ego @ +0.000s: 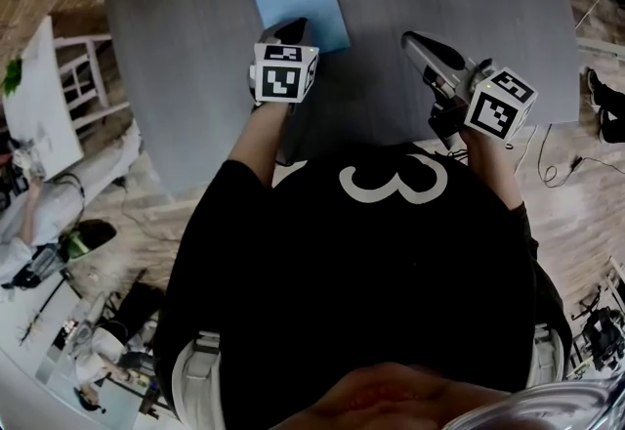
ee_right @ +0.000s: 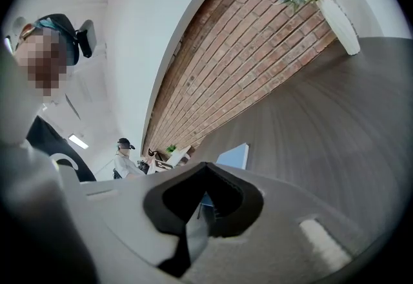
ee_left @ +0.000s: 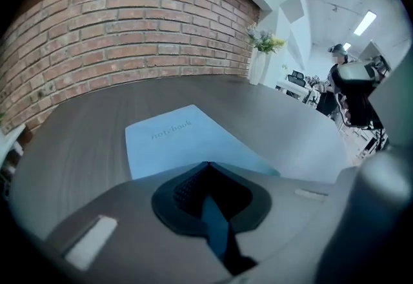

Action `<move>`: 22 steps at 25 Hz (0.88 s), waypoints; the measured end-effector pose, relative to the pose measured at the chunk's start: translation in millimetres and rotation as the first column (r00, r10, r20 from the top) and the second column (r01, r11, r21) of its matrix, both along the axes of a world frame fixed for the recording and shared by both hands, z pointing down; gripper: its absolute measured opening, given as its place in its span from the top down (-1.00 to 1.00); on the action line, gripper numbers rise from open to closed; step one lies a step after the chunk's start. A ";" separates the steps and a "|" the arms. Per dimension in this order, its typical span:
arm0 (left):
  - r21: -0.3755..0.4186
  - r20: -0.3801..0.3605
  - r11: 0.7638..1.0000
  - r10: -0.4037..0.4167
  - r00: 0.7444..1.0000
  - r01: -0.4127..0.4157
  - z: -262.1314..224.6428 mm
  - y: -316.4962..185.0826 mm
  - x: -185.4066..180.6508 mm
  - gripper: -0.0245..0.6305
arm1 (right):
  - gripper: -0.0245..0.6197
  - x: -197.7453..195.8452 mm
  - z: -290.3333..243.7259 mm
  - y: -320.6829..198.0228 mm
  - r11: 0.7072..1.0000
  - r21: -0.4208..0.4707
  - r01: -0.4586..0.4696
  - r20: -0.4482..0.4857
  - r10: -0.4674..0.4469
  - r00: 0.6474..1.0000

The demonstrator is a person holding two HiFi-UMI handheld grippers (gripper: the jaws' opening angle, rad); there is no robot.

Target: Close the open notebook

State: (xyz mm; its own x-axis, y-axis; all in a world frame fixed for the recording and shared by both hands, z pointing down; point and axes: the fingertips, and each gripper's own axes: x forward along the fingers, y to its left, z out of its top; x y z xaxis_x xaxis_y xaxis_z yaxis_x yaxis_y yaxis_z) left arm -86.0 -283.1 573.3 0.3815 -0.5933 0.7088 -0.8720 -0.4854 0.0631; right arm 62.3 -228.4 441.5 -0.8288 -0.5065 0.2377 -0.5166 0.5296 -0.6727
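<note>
A light blue notebook (ego: 298,0) lies flat and closed on the dark grey table (ego: 186,57), its cover printed "notebook" (ee_left: 184,141). My left gripper (ego: 290,27) hovers over the notebook's near edge; its fingertips meet and it holds nothing (ee_left: 205,164). My right gripper (ego: 415,39) stays above bare table to the right of the notebook, shut and empty (ee_right: 205,164). In the right gripper view the notebook (ee_right: 235,155) appears as a small blue patch beyond the jaws.
A white vase with flowers (ee_right: 335,8) stands at the table's far end by the brick wall (ee_left: 129,37). White shelving (ego: 73,86) and cluttered desks flank the table's left side. Cables (ego: 562,164) lie on the wooden floor at right. A person (ee_right: 126,160) stands in the background.
</note>
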 end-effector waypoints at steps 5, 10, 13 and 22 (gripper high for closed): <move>0.005 -0.077 1.000 -0.006 0.997 0.006 -17.1 1.4 0.4 0.88 | 0.92 -0.4 -12.9 0.2 1.000 0.026 -0.001 -0.015 0.002 1.000; 0.072 -0.176 0.997 0.019 0.984 -0.007 -70.8 7.3 0.1 0.88 | 0.92 -3.7 -36.4 -1.6 0.996 0.089 0.003 -0.023 -0.001 1.000; 0.112 -0.295 0.994 0.025 0.955 0.008 -111.9 19.6 -2.7 0.88 | 0.92 -12.4 -52.1 -0.1 0.988 0.149 0.028 -0.068 -0.018 0.998; 0.248 -0.507 0.967 0.073 0.859 0.065 -219.0 68.8 -20.7 0.88 | 0.92 -59.8 -114.9 15.4 0.932 0.317 0.175 -0.132 -0.140 0.981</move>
